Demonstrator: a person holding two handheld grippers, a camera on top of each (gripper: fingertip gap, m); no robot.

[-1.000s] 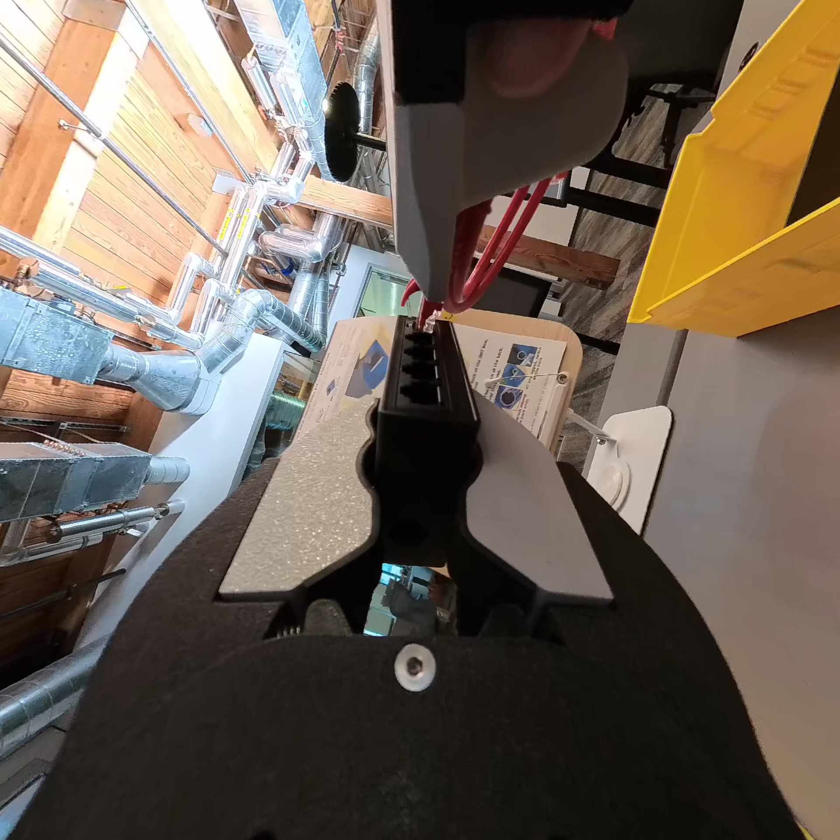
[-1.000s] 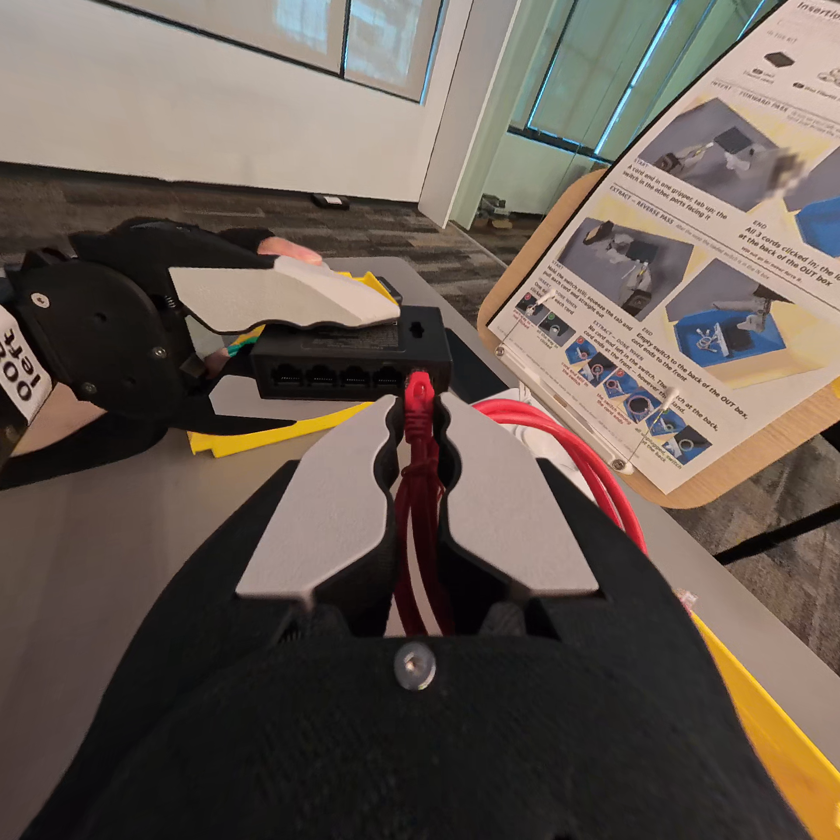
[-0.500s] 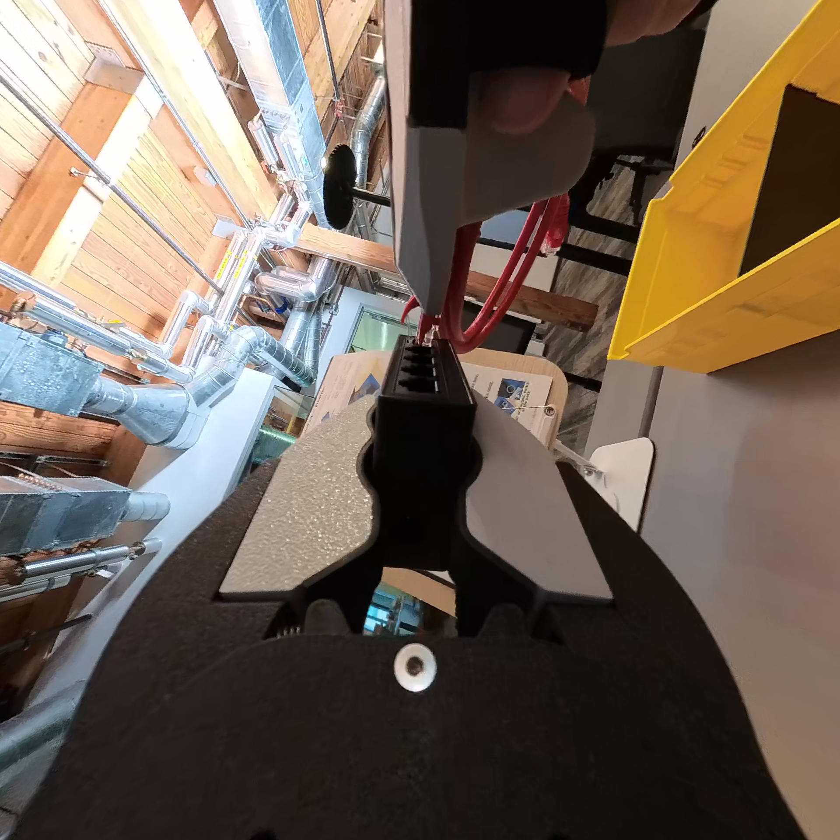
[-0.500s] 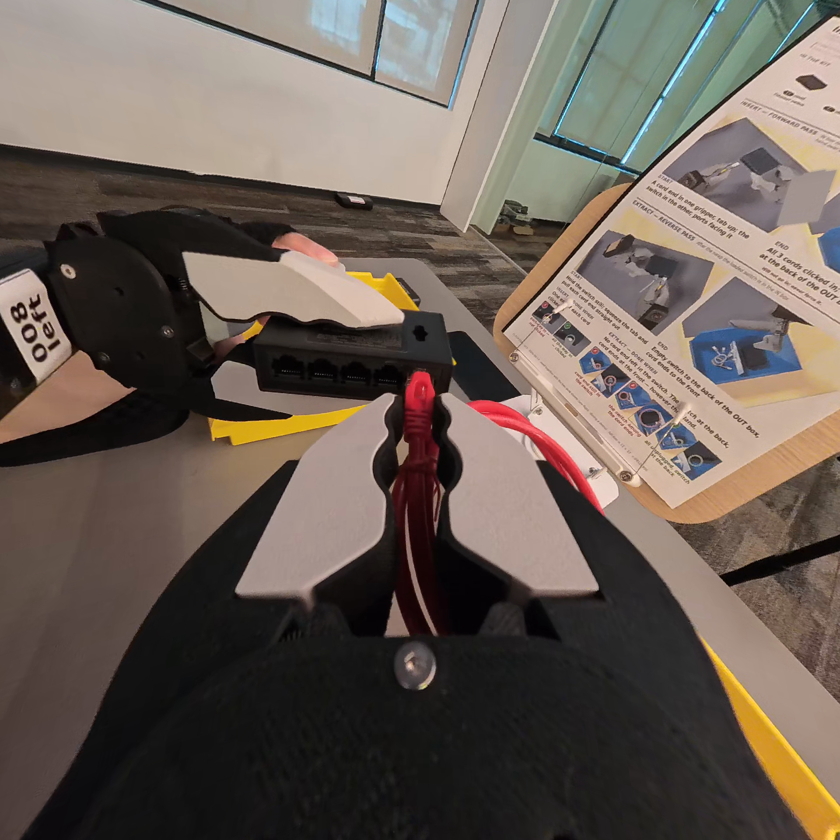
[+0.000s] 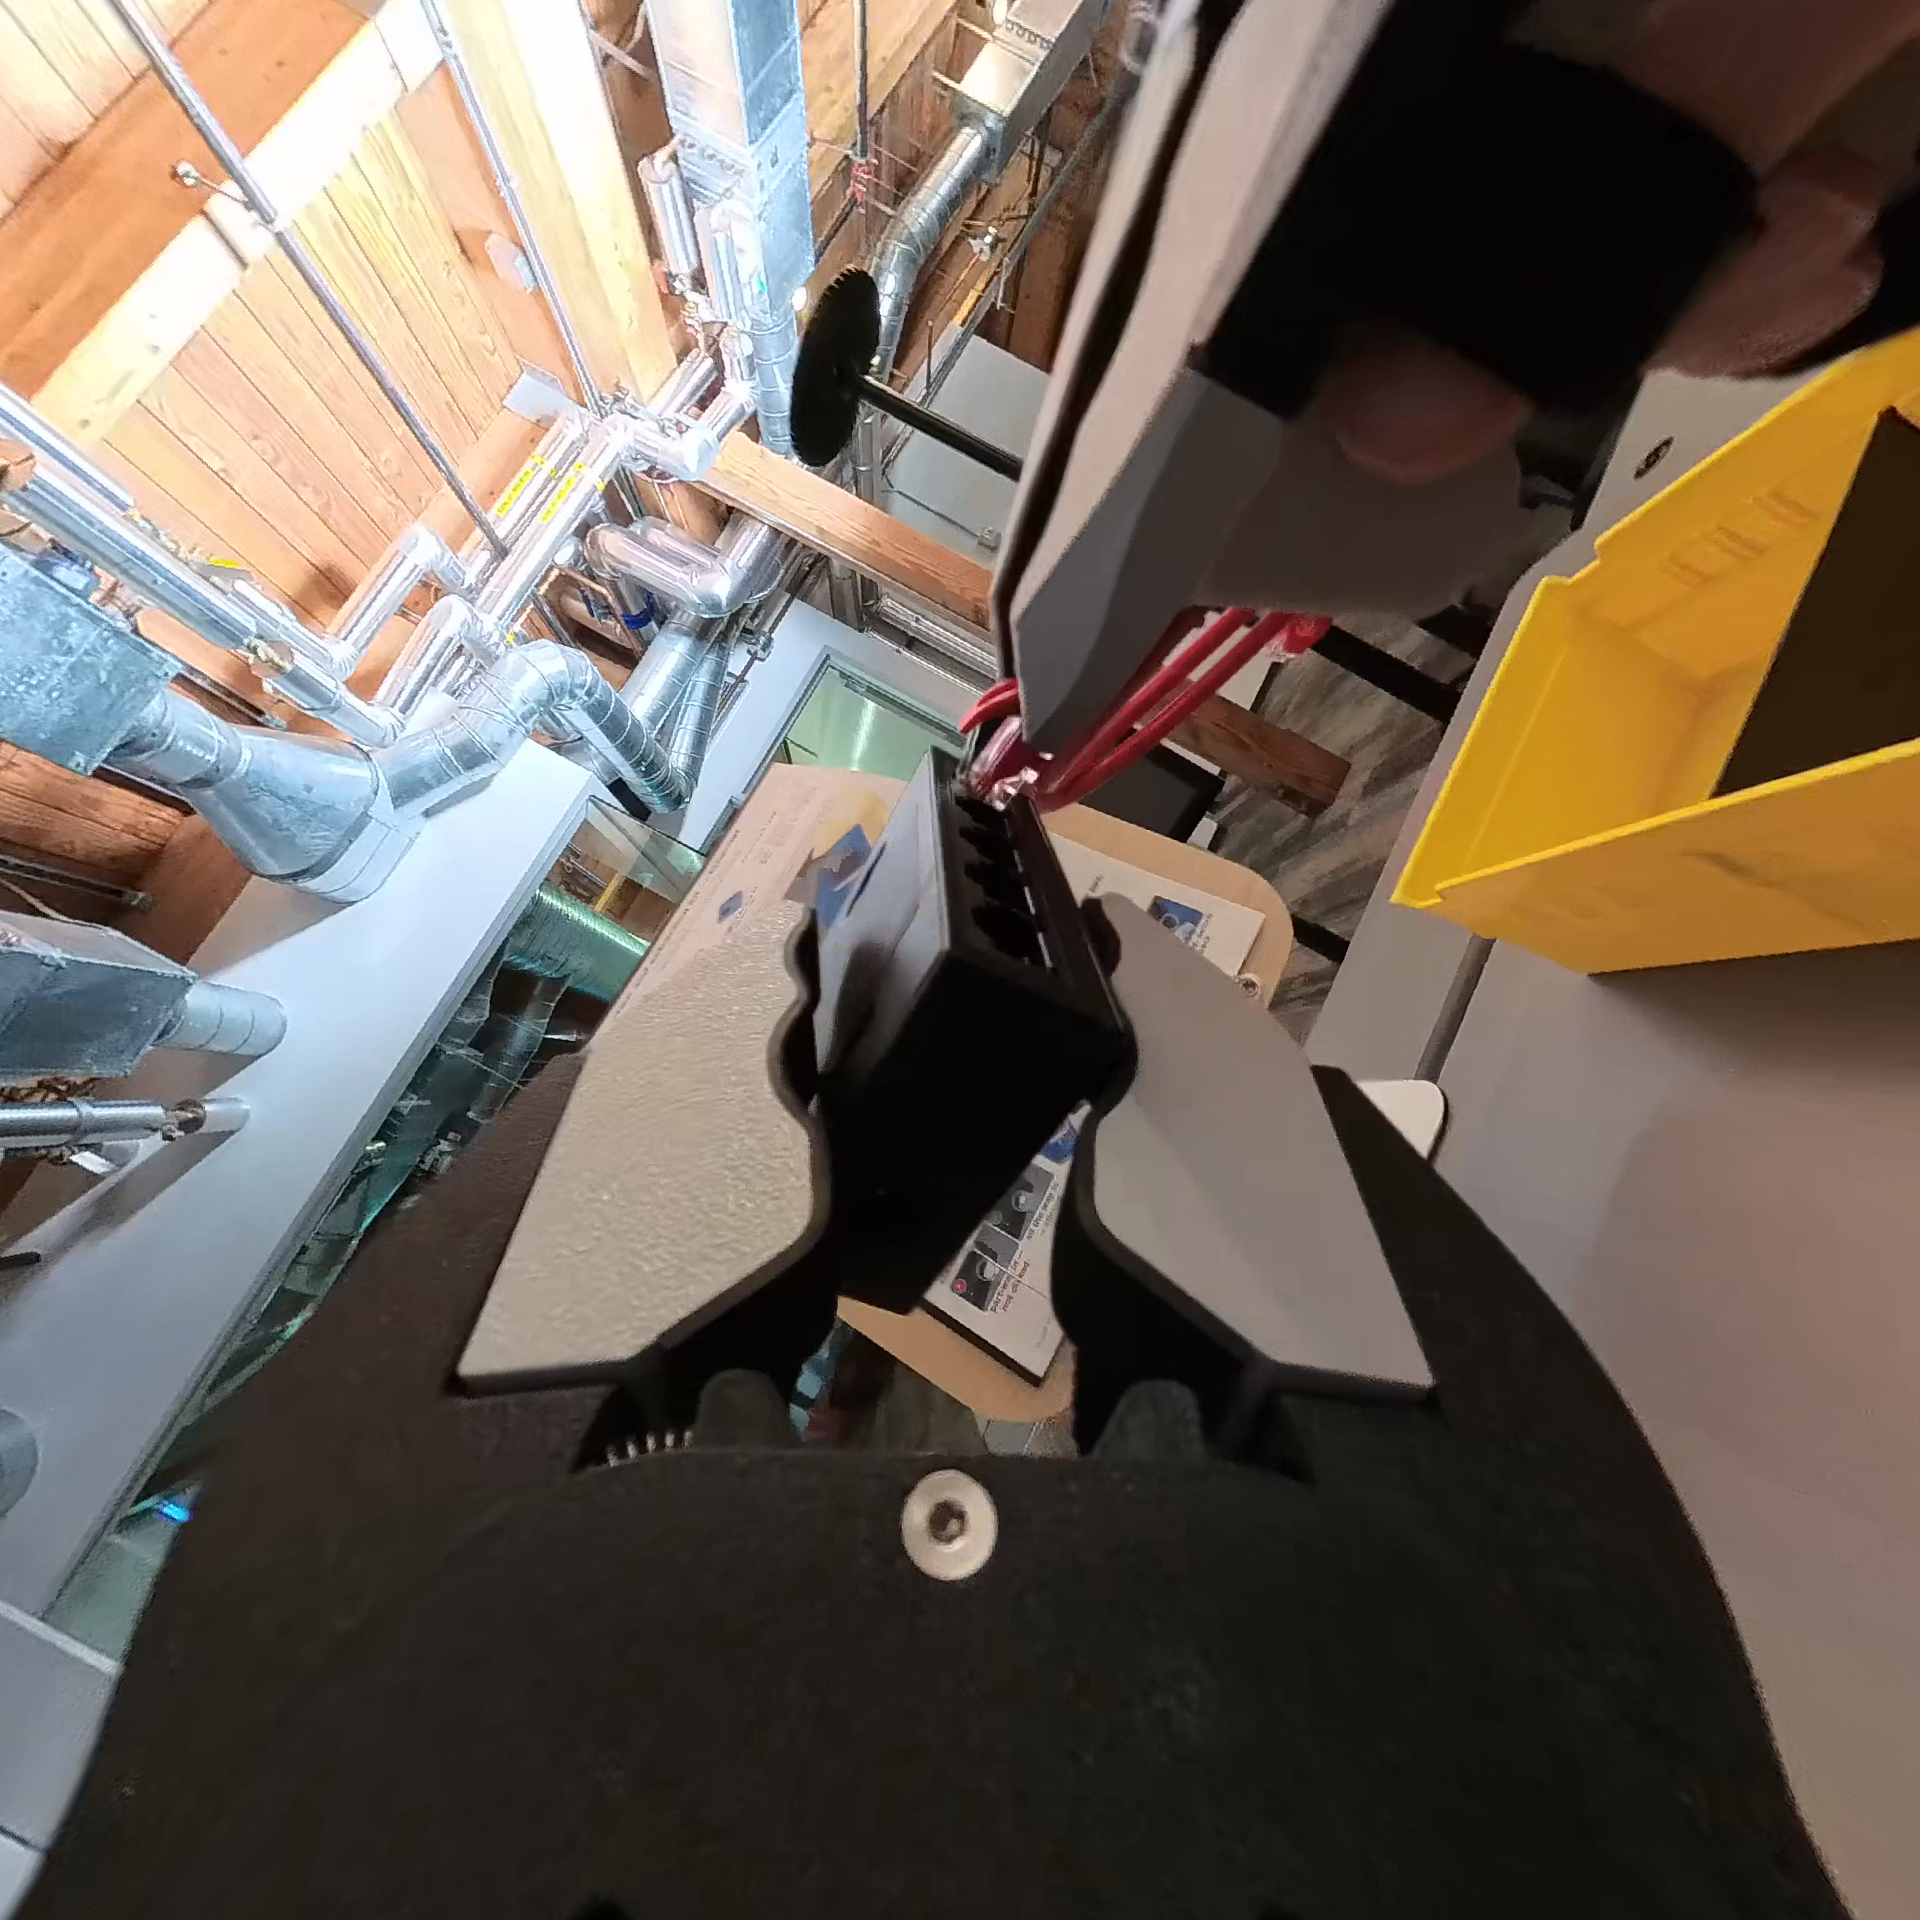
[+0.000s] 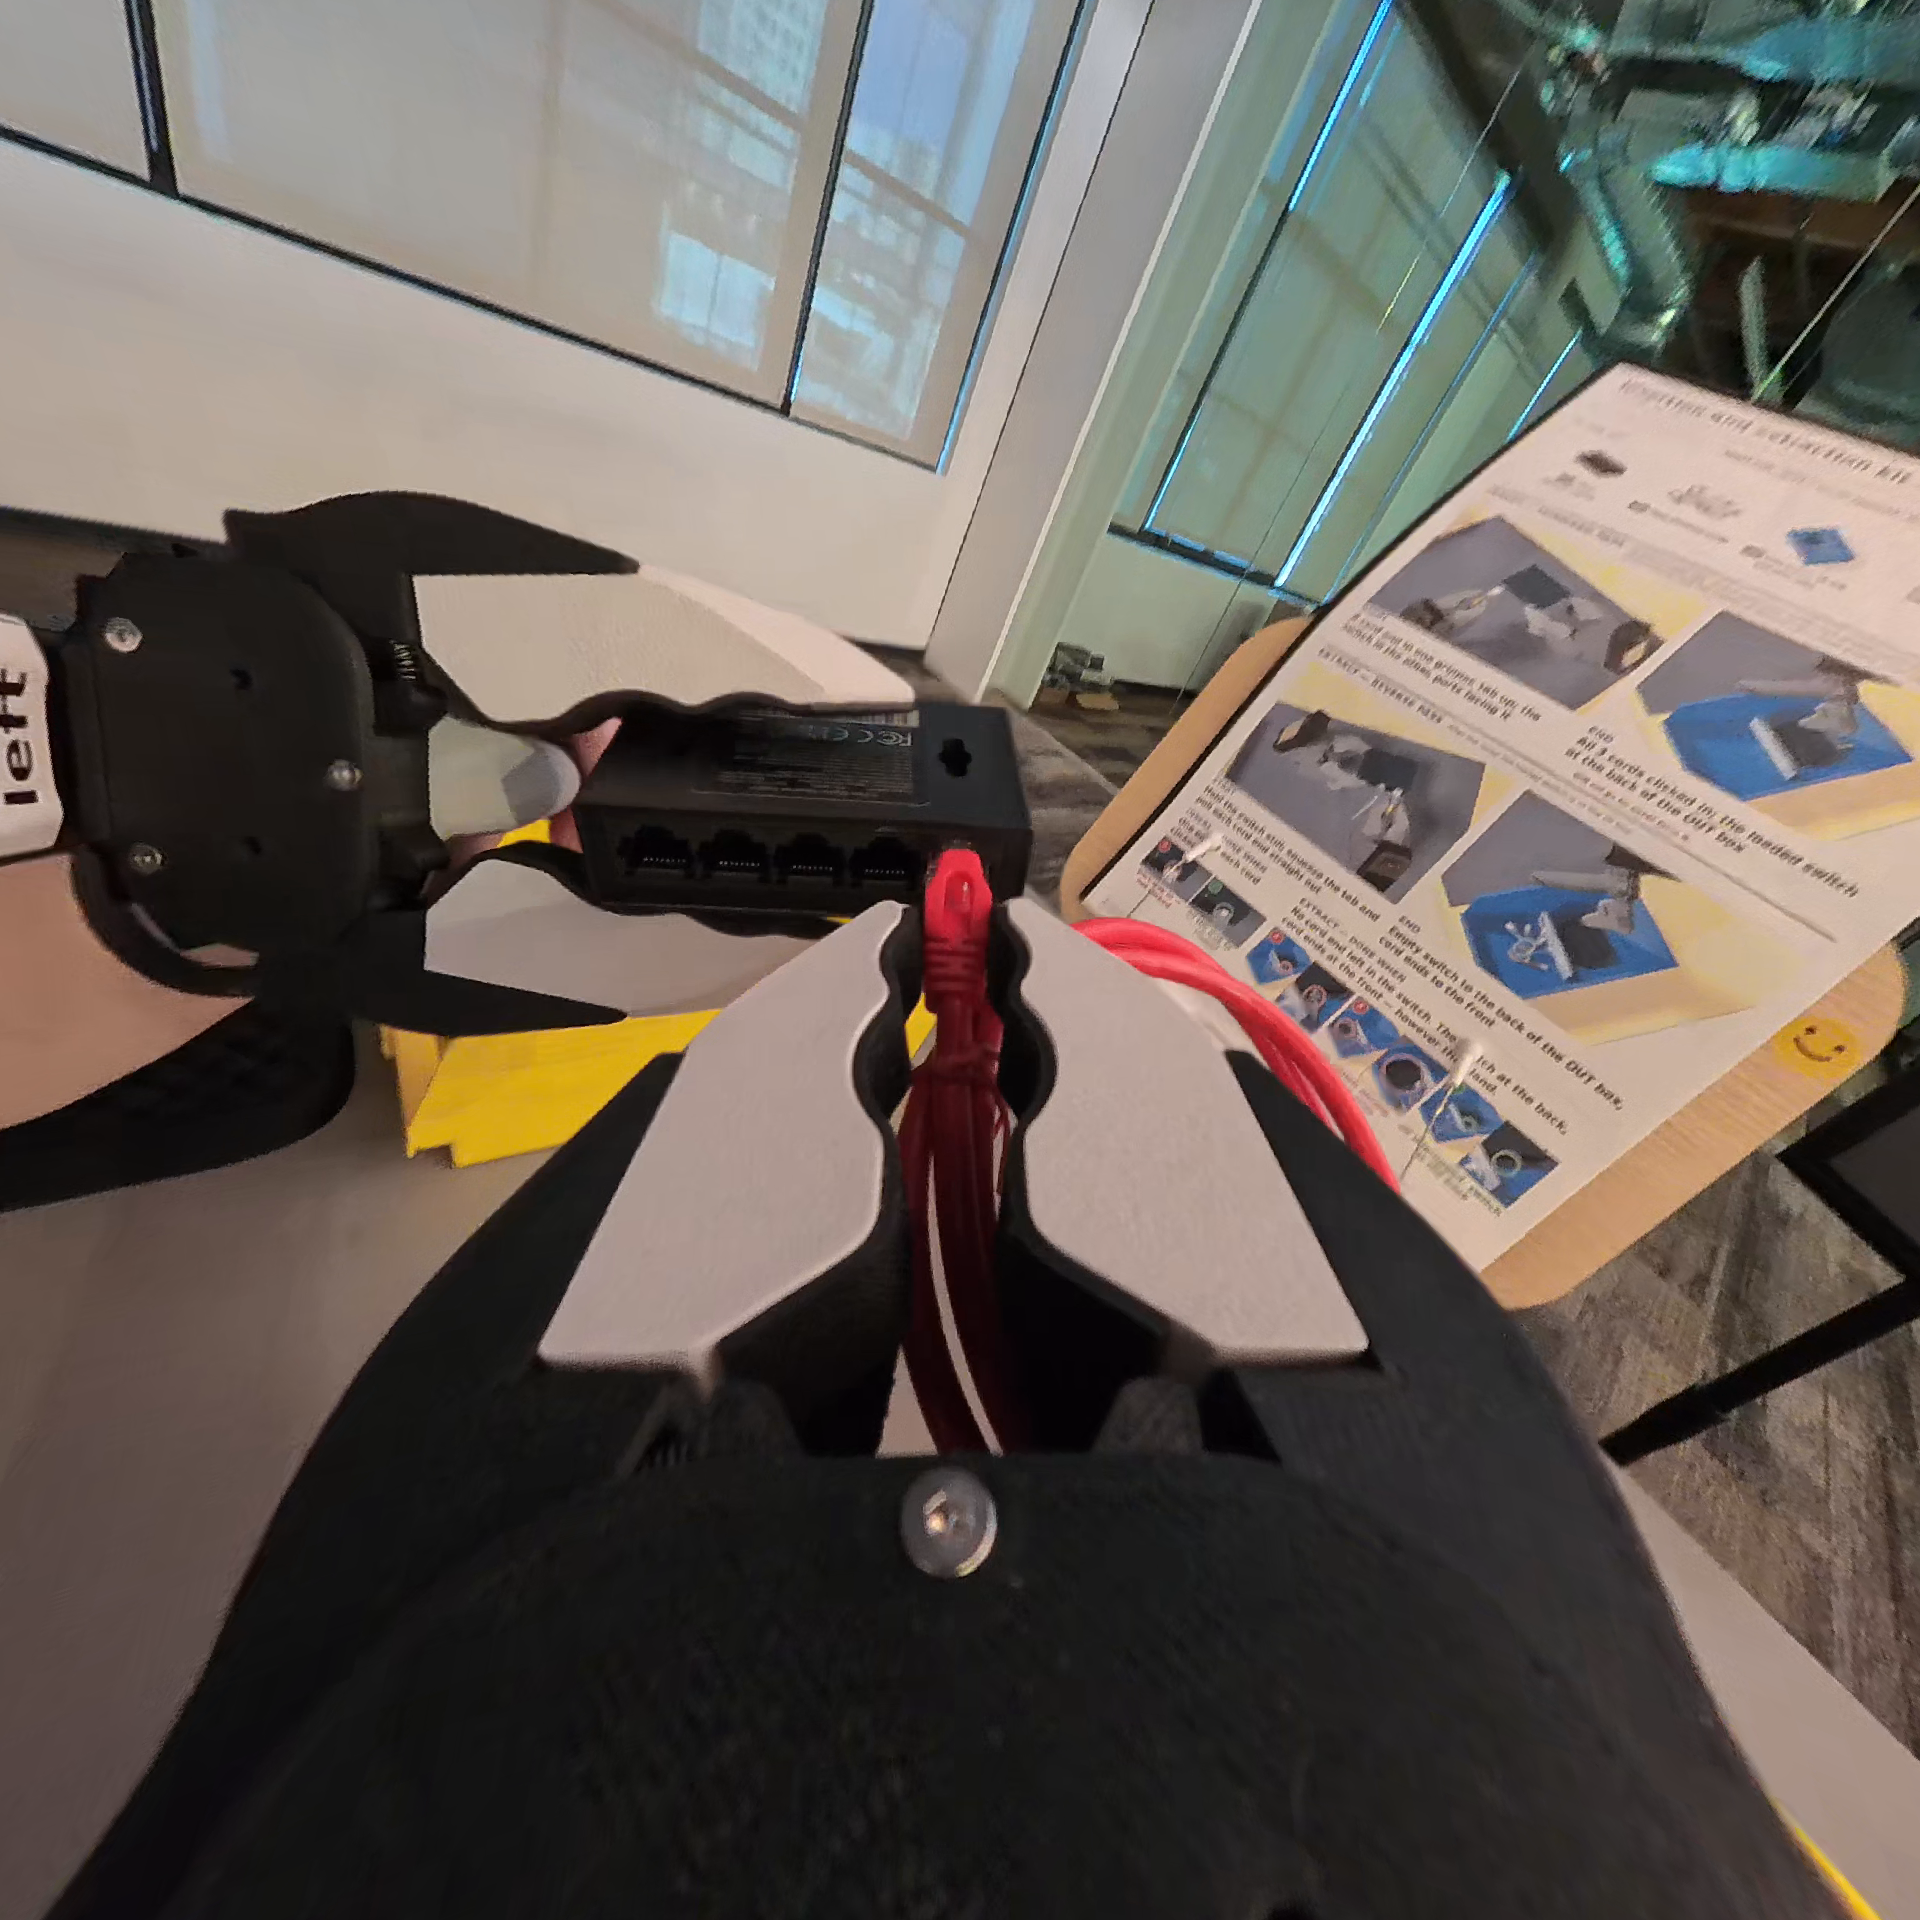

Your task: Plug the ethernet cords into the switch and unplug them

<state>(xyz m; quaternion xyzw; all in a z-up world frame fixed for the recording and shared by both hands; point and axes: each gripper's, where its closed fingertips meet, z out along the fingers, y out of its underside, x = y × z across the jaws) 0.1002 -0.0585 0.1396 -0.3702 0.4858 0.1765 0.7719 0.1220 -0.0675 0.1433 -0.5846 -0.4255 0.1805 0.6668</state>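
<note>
**Red plug at the switch's end port**

Nearest in the right wrist view, the right gripper (image 6: 956, 935) is clamped on a bundled red cord (image 6: 961, 1091), pinching it just behind the plug (image 6: 958, 883). The plug pokes out at 12 o'clock and its tip touches the rightmost port of the switch (image 6: 800, 821); whether it has seated cannot be told. The spare cord loops off toward 3 o'clock. The cord is likely limp and light, so holding close to the stiff plug boot is the sound place; the small latch tab is probably the fragile part.

Beyond, the left gripper (image 6: 582, 790) reaches in from 9 o'clock, roughly level, closed on the switch's left end across top and bottom. In its own view the left gripper (image 5: 961, 966) holds the black box edge-on, ports facing 1 o'clock. The switch looks like a light, hard, smooth plastic box that could twist in the grip under a push.

Farther back, a yellow bin (image 6: 540, 1081) lies under the left gripper, and an instruction board (image 6: 1538, 831) leans at 2 o'clock.
</note>
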